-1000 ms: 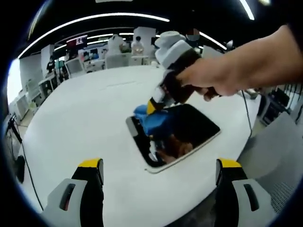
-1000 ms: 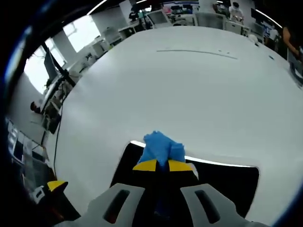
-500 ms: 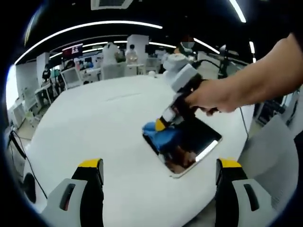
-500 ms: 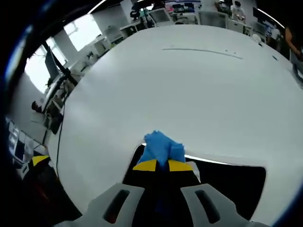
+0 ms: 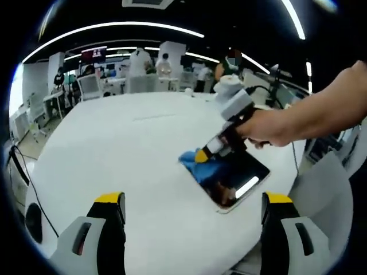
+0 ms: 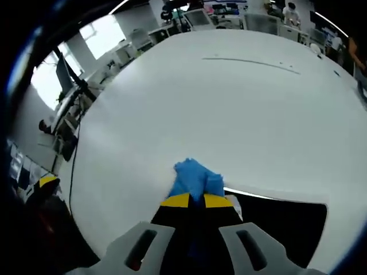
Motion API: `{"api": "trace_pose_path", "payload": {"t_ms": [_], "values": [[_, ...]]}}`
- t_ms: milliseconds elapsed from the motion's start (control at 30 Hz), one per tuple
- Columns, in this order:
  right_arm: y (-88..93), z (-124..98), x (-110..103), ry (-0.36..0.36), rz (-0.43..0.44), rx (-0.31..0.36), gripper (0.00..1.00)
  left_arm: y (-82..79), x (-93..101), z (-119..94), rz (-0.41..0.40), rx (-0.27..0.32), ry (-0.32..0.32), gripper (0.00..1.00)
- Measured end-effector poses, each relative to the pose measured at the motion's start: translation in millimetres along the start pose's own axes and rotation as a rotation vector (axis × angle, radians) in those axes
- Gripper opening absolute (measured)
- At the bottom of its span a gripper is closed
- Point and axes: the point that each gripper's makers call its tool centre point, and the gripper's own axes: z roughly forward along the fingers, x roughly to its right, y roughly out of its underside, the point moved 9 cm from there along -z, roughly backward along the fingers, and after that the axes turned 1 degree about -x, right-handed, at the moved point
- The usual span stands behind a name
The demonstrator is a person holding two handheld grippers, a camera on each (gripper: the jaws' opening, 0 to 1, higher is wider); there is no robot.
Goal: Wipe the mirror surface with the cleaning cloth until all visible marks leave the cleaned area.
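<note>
On the big white table (image 5: 114, 154), near its right edge in the left gripper view, we see the mirror (image 5: 235, 177) lying flat, a dark rectangle with a pale frame. At the mirror's far left corner sits the blue cloth (image 5: 200, 167), bunched up and partly over the frame onto the table. The right gripper (image 5: 202, 154) comes down on it from the right, held by a person's hand (image 5: 269, 126), and its yellow tips press into the cloth.

In the right gripper view we look along that same right gripper (image 6: 196, 200). Its two jaws stand close together with the cloth (image 6: 195, 177) pinched between them, and the blue fabric sticks out just past the yellow tips. The mirror (image 6: 287, 220) shows as a black sheet under and to the right of the jaws, with a bright line along its far edge; the cloth seems to lie right at the mirror's corner, though the jaws hide the exact contact. The table (image 6: 229, 109) spreads wide beyond it.

The left gripper (image 5: 194, 200) hangs well apart from the mirror, above the near part of the table. Its jaws stand wide apart with nothing between them.
</note>
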Motion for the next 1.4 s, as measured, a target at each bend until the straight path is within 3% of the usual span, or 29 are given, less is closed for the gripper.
{"api": "trace_pose_path", "payload": {"t_ms": [400,600,833,1033,1400], "values": [[2.0,-0.6,-3.6,-0.009,-0.042,0.029,0.00,5.4,-5.3,-11.5,-0.040,0.006,0.011,0.99],[19.2,-7.5,-14.6,-0.021,-0.069,0.019,0.00,6.9,-2.7,-11.8,-0.053,0.016,-0.006,0.99],[32.3,-12.7,-17.2,-0.031,-0.045,0.044,0.00,-3.4,6.2,-13.9,0.001,0.019,0.019,0.99],[36.8,-14.1,-18.1,-0.039,-0.023,0.052,0.00,-8.4,2.8,-20.3,-0.021,0.046,0.003,0.99],[44.7,-17.1,-25.7,-0.044,-0.036,0.033,0.00,-3.8,-3.6,-24.7,-0.045,0.054,-0.012,0.99]]}}
